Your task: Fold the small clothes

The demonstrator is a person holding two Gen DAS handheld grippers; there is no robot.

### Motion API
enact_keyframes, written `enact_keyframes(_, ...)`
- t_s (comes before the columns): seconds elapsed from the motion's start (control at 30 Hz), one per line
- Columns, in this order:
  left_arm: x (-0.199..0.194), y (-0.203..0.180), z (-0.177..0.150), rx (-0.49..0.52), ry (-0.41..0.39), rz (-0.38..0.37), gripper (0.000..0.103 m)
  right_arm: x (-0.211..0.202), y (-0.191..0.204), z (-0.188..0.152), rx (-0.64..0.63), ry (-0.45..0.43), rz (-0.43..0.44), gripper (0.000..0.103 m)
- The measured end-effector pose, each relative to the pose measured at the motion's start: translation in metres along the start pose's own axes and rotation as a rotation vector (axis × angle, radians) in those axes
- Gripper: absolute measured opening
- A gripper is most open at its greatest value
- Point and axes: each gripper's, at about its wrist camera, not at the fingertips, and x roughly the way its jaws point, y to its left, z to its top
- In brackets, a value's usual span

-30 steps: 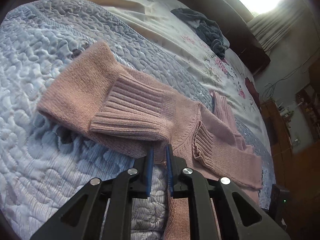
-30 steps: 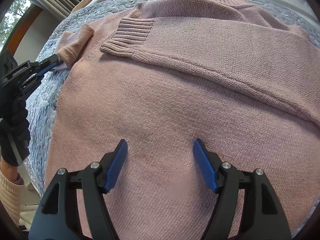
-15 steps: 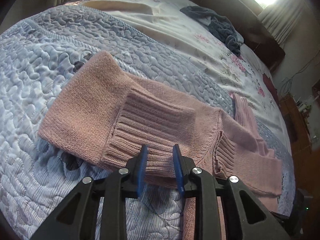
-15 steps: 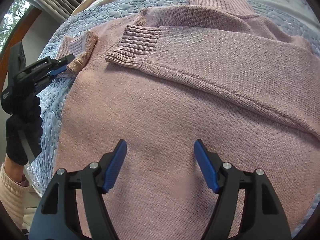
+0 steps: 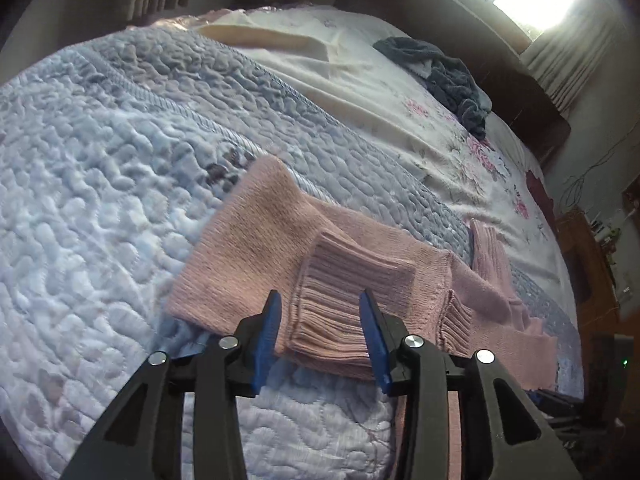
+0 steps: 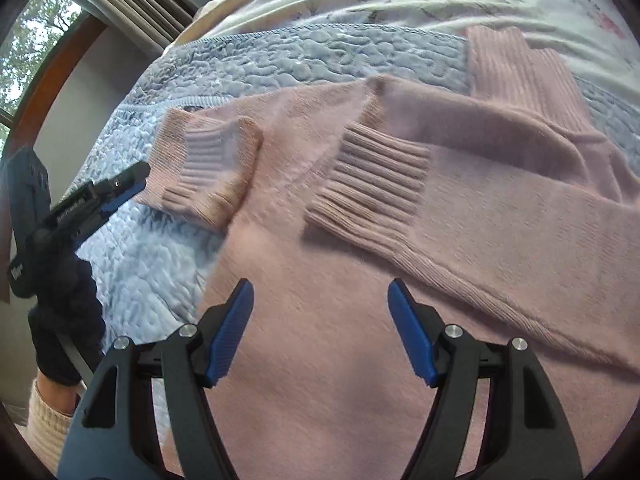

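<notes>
Straddling the ribbed cuff, the left tool (image 5: 320,334) stands with its 2 blue pads spread wide and gripping nothing; the folded-back left sleeve of the pink knitted sweater (image 5: 280,256) lies just ahead of it, with its long axis running away and to the right toward the body. That sleeve sits on the left side of the garment, so the left tool is clearly the nearer one. The right tool (image 6: 320,332) hovers over the sweater's broad front panel, also wide and empty, with the other sleeve's ribbed cuff (image 6: 372,176) lying across the chest beyond it. The knit looks soft and limp, fine-stitched on the body and corded at the cuffs. Underneath is a pale blue quilted bedspread (image 5: 100,184), puckered and yielding.
</notes>
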Motion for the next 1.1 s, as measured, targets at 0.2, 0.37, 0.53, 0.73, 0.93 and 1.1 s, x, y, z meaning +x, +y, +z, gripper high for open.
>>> enact_keyframes(0.2,-0.016,0.023,0.001,0.013,-0.014,0.052,0.041,0.054,0.032,0.051,0.115,0.067,0.128,0.058)
enact_keyframes(0.37,-0.024,0.031,0.000,0.018,-0.025,0.069,0.042,0.085,0.046,0.063,0.115,0.107,0.162,0.022)
enact_keyframes(0.53,-0.025,0.033,0.001,0.000,-0.020,0.065,0.043,0.069,0.050,0.059,0.059,0.056,0.191,0.011)
enact_keyframes(0.73,-0.021,0.017,0.001,0.001,-0.019,0.044,0.043,0.008,0.016,0.049,0.068,-0.045,0.226,0.010)
enact_keyframes(0.93,-0.005,-0.025,-0.007,0.059,0.006,0.000,0.043,-0.044,-0.048,0.031,0.113,-0.124,0.180,0.010)
enact_keyframes(1.1,0.013,-0.063,-0.018,0.106,0.039,-0.040,0.043,-0.077,-0.102,0.009,0.166,-0.170,0.144,0.010)
